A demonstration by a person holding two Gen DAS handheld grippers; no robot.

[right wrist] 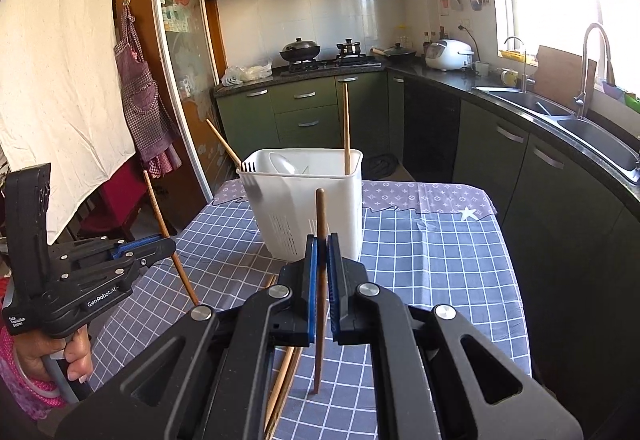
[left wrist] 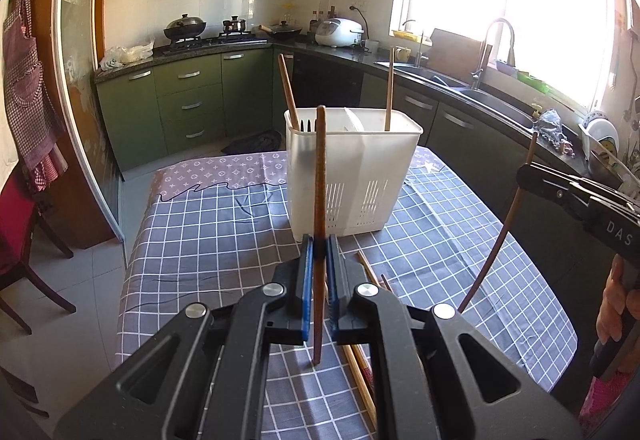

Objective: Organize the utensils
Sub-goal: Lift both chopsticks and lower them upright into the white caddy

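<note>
The left gripper (left wrist: 319, 254) has its jaws clenched on a brown chopstick (left wrist: 319, 176), held upright. The right gripper (right wrist: 321, 254) clamps another chopstick (right wrist: 320, 224), and its side reads "DAS". The left one reads "GenRobot.AI". More chopsticks (left wrist: 362, 364) lie on the checked worktop (left wrist: 208, 232). Behind stands the white utensil holder (left wrist: 352, 180) with chopsticks inside.

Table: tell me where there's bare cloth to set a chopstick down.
Free: the checked tablecloth right of the white utensil caddy out to the table edge, and the cloth left of the caddy in the left wrist view. Crowded: the near strip in front of the caddy, where loose chopsticks lie under both grippers.
</note>
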